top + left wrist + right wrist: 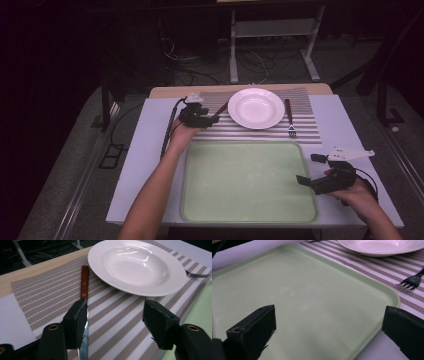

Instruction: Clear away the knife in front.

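A white plate (255, 107) rests on a striped placemat (300, 131). Left of the plate lies a knife (220, 108) with a wooden handle; a fork (289, 117) lies to its right. My left gripper (212, 119) is open and low over the mat at the knife. In the left gripper view the knife (84, 282) has its blade along the inner face of the left jaw, and the other jaw stands well clear of it. My right gripper (308, 168) is open over the right edge of the green tray (240, 210), with nothing between its jaws.
The tray (312, 302) takes up the front middle of the white table (345, 125). The plate (382, 246) and fork (412, 281) lie beyond its far rim. A black cable (167, 132) runs along the table's left side. Metal frame legs (233, 50) stand behind the table.
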